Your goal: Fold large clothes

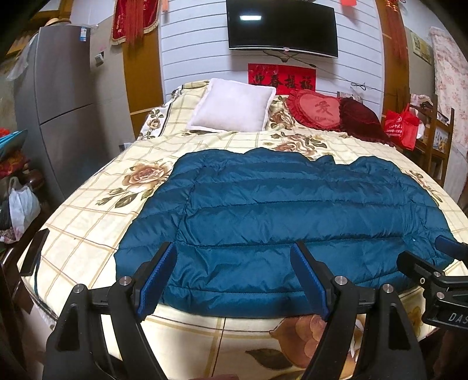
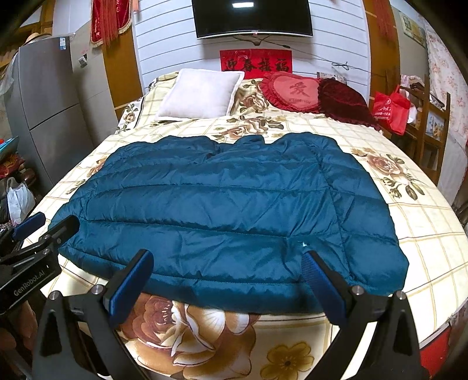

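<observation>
Jacket [image 1: 292,216]: underside and front hidden, lies face down on bedspread [image 1: 87,239]; whether zipped, can't tell. My left gripper [image 1: 234,280] covers part of near hem; my right gripper [image 2: 228,280] covers hem too. Handles of both cut off by bottom edge. In left view, right gripper's body cut off at right edge, label reads only "DAS". TV [image 1: 282,27] top cut off. Red banner [image 1: 282,79] characters too blurred to read. Fridge [image 1: 61,96] stickers too small to read.
</observation>
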